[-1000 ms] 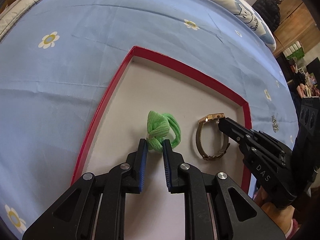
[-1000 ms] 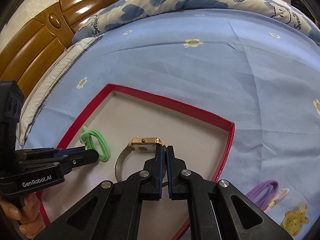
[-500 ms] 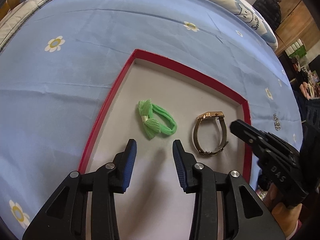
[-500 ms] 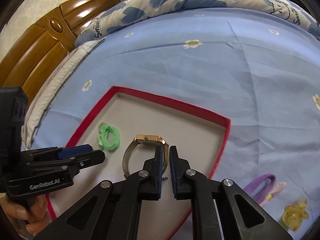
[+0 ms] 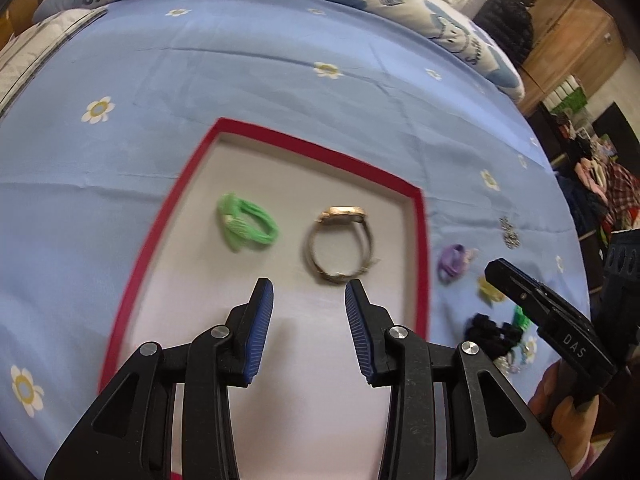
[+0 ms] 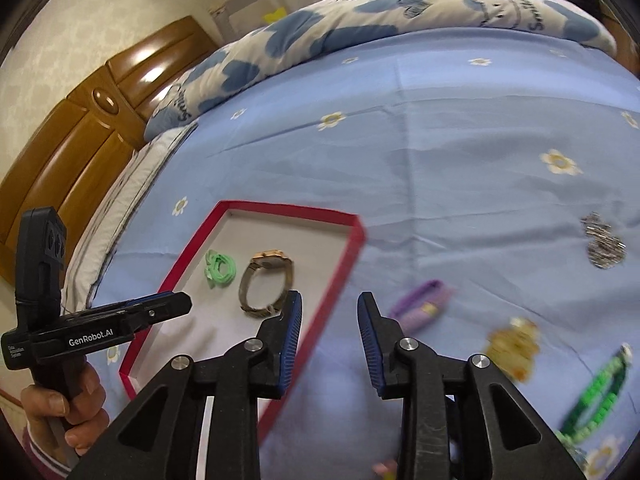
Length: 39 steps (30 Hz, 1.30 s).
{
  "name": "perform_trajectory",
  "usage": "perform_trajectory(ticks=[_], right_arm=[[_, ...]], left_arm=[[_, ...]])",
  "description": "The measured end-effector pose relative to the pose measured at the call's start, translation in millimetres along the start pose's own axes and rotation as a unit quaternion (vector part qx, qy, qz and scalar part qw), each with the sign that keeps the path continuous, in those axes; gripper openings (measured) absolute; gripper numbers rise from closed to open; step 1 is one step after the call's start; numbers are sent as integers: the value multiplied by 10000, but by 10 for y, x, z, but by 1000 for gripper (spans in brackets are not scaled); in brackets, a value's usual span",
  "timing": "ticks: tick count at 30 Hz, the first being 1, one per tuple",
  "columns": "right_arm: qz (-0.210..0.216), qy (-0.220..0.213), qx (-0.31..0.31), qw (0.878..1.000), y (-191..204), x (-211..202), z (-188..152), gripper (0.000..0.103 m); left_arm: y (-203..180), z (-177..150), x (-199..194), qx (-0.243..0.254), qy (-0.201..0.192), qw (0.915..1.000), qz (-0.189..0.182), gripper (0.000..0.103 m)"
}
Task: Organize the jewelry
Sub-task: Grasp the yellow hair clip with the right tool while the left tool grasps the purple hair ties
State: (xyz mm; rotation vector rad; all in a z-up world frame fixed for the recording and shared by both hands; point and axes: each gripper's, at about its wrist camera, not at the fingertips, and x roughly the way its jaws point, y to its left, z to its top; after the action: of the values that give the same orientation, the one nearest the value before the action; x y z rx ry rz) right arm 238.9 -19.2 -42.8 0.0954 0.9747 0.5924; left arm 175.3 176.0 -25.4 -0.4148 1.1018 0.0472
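On the blue bedsheet, the red-rimmed tray holds a gold watch.

Bare tray floor is seen in front of the green hair tie and watch; a narrow gap is left between them. Right of the red rim, the bedsheet is crowded by a purple tie, yellow clip and green bracelet. Farther sheet is left open.
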Motion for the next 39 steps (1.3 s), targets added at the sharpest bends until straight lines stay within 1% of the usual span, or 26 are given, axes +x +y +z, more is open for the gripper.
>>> perform_trajectory(ticks=[2,7,9,11,14,16,19,23,27,34,39], right_arm=[[-37,-75,54,10000,-72,-108,-19,34],[-188,-221,219,9993,-293,-368,-83,36],[-249,-266,283,9989,-370,-446,-110,38],[-323,-294,351,9984,-463,-526,-149,39],[-403,-347,444,9976,-596,-636,-216,41],[-455,-360,495,9971,-683,-696,-263,44],[-517,-344,585,9964,-804,-747,-328,46],[-551,-248,686,9958,-955,-738,-382,46],[-565,-181,727,9956,-1045,-709,-411,46],[-452,-39,679,9967,-1103,-610,-395,46],[-368,152,579,9975,-1124,-434,-348,46]], left_arm=[[-105,-25,-37,80,-27,10000,-42,42],[-369,-70,-76,299,-38,9994,-169,42],[-469,-86,-81,390,-39,9990,-203,42],[-556,-103,-82,456,-44,9987,-236,48],[-676,-127,-83,566,-70,9980,-255,52],[-749,-145,-72,633,-67,9976,-264,56],[-860,-159,-40,767,-49,9967,-258,56],[-988,-164,25,955,3,9951,-245,59],[-1106,-156,105,1164,66,9930,-194,59],[-1234,-132,237,1448,159,9893,-126,59],[-1245,-115,324,1545,235,9877,-86,59]])
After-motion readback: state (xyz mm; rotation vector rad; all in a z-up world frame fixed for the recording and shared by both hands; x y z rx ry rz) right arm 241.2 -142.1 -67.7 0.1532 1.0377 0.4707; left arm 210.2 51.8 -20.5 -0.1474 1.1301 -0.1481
